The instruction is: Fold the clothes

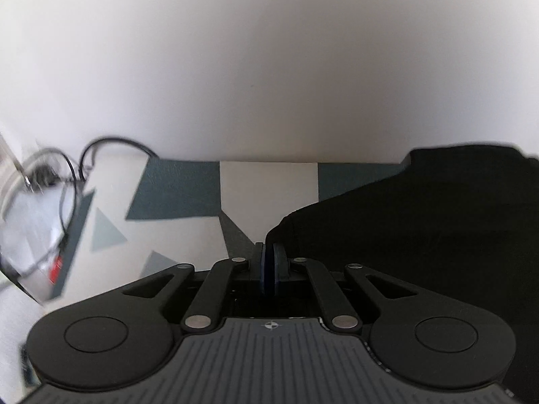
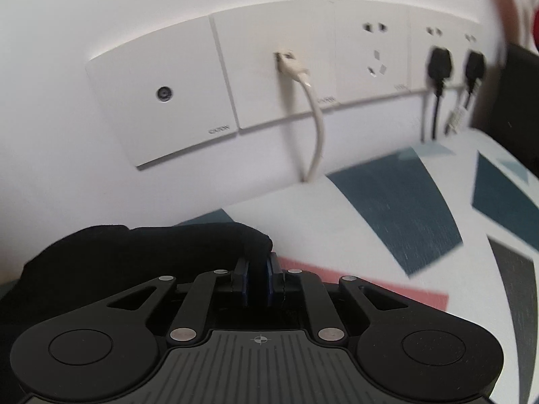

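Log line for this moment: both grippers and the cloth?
left gripper: shut on black garment | right gripper: shut on black garment | surface: patterned tablecloth

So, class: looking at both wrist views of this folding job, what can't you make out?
- Black garment, left wrist view: cut off by the right edge, with no detail visible in the dark cloth; its type is unknown.
- Black garment, right wrist view: its lower part is hidden behind the right gripper.
- Cables and clutter, left wrist view: blurred.
- Left gripper: the cloth between its pads is barely visible.
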{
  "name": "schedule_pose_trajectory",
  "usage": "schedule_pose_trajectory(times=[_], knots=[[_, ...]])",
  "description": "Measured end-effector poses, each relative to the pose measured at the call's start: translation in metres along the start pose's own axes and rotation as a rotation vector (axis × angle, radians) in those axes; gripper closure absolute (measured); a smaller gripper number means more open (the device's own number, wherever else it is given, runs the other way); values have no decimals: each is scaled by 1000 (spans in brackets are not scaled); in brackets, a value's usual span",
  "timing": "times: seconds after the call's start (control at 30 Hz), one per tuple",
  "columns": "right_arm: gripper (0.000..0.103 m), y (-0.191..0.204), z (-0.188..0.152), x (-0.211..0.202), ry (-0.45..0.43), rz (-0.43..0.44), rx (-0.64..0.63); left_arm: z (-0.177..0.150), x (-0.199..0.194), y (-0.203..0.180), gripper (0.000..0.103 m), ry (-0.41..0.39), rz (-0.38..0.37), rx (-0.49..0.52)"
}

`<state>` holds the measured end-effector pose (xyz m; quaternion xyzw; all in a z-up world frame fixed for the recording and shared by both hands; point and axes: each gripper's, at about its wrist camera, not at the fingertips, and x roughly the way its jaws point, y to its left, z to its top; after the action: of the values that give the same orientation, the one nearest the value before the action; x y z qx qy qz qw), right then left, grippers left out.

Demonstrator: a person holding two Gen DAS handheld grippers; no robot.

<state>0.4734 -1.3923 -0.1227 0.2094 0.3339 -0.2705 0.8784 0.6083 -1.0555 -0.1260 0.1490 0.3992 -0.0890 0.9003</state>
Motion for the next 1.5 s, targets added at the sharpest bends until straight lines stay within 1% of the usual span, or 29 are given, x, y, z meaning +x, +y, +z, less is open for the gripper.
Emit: schedule_pose_trajectory(times=[0.03, 0.07, 0.1, 0.13, 0.17, 0.2, 0.23, 0.27, 0.3, 0.37, 0.47, 0.6, 0.67, 0.73, 0.77, 0.8, 0.87, 0.9, 0.93, 0.97, 1.0, 1.03, 1.1, 1.2, 1.3, 1.43, 1.5], knots=[[83, 1, -1, 0, -3, 9, -18, 2, -3, 2, 69, 5, 5, 2], [70, 3, 0, -1, 4, 20, -26, 3, -9, 8, 51, -4, 8, -17], [64, 1, 1, -6, 14, 44, -2, 1, -22, 16, 46, -39, 13, -52], [56, -2, 3, -14, 21, 77, 42, 0, -36, 24, 43, -80, 13, -84], [53, -8, 2, -26, 13, 138, 102, -2, -50, 32, 38, -114, 6, -110], [50, -17, -2, -42, -7, 227, 175, -5, -64, 39, 36, -129, -18, -118], [45, -24, -8, -59, -16, 288, 226, -9, -76, 46, 36, -138, -43, -122], [45, -30, -14, -75, -16, 325, 262, -16, -89, 51, 36, -135, -69, -114], [45, -33, -22, -90, -11, 341, 277, -25, -101, 54, 36, -127, -92, -104], [45, -38, -46, -118, 8, 328, 269, -50, -122, 62, 36, -100, -153, -80], [45, -44, -95, -161, 30, 265, 232, -101, -147, 73, 36, -28, -262, -21], [45, -54, -163, -214, 68, 142, 190, -171, -178, 76, 36, 41, -366, 55], [45, -56, -192, -238, 80, 102, 174, -200, -194, 71, 35, 34, -389, 110], [45, -56, -217, -257, 98, 86, 154, -223, -211, 67, 29, -16, -375, 193], [45, -55, -229, -266, 109, 81, 143, -234, -218, 66, 23, -45, -369, 216], [45, -54, -241, -275, 119, 76, 132, -242, -225, 65, 21, -65, -377, 227], [45, -48, -260, -287, 140, 82, 92, -252, -228, 62, 21, -54, -414, 242], [45, -43, -267, -291, 142, 84, 64, -255, -227, 60, 22, -42, -424, 247], [45, -37, -271, -293, 138, 83, 32, -256, -226, 59, 26, -37, -430, 250], [45, -31, -276, -295, 134, 81, 0, -255, -224, 58, 45, -35, -439, 251], [45, -25, -281, -297, 130, 80, -32, -254, -222, 56, 85, -28, -440, 253], [45, -19, -286, -299, 125, 78, -63, -253, -220, 54, 96, -18, -425, 253], [45, -10, -293, -303, 115, 74, -112, -248, -219, 53, 96, -10, -395, 238], [44, -8, -294, -301, 92, 67, -126, -240, -229, 59, 96, -40, -378, 199], [41, -2, -295, -296, 73, 53, -220, -238, -234, 71, 96, -29, -362, 162], [31, -1, -290, -284, 38, 47, -250, -255, -227, 80, 96, 36, -335, 132], [29, -3, -283, -275, 23, 40, -231, -264, -226, 81, 96, 48, -321, 118]])
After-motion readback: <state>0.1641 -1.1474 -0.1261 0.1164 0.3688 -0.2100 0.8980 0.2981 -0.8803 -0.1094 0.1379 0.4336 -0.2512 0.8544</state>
